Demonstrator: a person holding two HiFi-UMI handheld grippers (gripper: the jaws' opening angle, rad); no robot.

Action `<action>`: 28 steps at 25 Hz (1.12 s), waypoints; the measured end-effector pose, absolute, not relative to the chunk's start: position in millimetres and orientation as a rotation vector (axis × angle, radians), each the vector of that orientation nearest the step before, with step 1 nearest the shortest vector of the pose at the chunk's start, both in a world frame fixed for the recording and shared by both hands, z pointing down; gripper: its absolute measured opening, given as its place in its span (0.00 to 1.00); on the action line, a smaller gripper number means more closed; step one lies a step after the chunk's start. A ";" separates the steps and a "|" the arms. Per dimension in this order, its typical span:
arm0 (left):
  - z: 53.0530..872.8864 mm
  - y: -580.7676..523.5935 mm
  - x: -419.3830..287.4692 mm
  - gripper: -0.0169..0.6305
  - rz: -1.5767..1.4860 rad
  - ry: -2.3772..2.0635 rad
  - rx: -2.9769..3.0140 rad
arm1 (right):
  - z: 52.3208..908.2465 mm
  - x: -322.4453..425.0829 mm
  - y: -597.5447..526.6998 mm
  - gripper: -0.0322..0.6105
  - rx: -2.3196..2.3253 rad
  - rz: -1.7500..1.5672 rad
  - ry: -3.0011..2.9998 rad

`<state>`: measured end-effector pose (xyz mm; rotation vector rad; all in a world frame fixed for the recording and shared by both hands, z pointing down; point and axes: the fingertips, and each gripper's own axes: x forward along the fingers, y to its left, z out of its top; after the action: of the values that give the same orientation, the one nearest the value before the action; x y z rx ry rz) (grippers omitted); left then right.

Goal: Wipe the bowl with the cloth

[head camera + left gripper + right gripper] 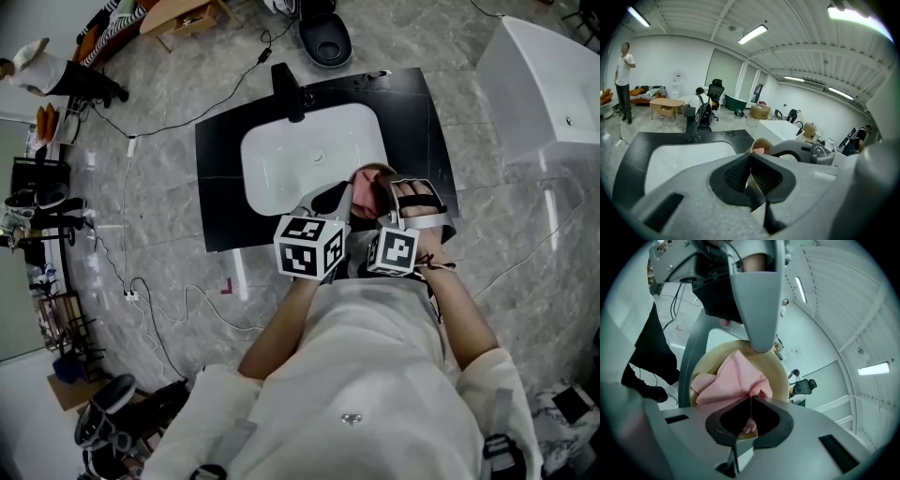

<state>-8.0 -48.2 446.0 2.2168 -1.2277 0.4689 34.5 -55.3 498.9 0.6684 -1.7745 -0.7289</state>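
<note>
Bowl (pixel 780 364): beige, round, smooth matte inside. It is held up off the counter over the front right corner of the sink (pixel 291 159), with its opening turned toward the right gripper (pixel 751 401).

Left gripper (pixel 750 161) is clamped on the thin rim, with only the bowl wall between its ribbed black pads. Right gripper is pinched tight on a fold of the cloth (pixel 726 378), which is pink, waffle-knit and bunched against the bowl's inner face. The two grippers sit side by side, very close. The left one's grey finger crosses the top of the right gripper view and covers part of the rim.

Around:
- Sink is a white rectangular basin with rounded corners, set in a glossy black countertop (pixel 225 187).
- Black faucet (pixel 286 89) stands at the far edge, well apart from the bowl.
- Counter's near edge runs just under the grippers, with the person's torso in a white top right behind them.
- White tub (pixel 553 84) stands off to the right, apart from the counter.
- Black chair (pixel 323 37) sits beyond the faucet.
- Cables (pixel 169 309) loop over grey marbled tile on the left.
- Wooden table (pixel 668 105) and a standing person (pixel 623 77) are far back in the room.

Open room: over the basin, left of the bowl.
</note>
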 end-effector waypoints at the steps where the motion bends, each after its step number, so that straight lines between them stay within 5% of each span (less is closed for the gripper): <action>1: 447.0 -47.5 -8.1 0.05 0.466 -1.226 2.215 | 501.4 32.3 -50.5 0.07 0.660 -0.697 -1.799; 20: 472.0 -47.3 -19.5 0.05 0.503 -1.239 2.146 | 477.9 48.0 -11.8 0.07 0.773 0.295 -2.431; 28: 469.9 -52.1 -35.0 0.05 0.478 -1.283 2.114 | 423.4 94.1 -46.2 0.07 1.170 0.366 -2.564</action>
<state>-35.0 -52.1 469.9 2.1143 -1.2830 0.4784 94.1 -46.2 423.4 1.1701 -2.5638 0.3663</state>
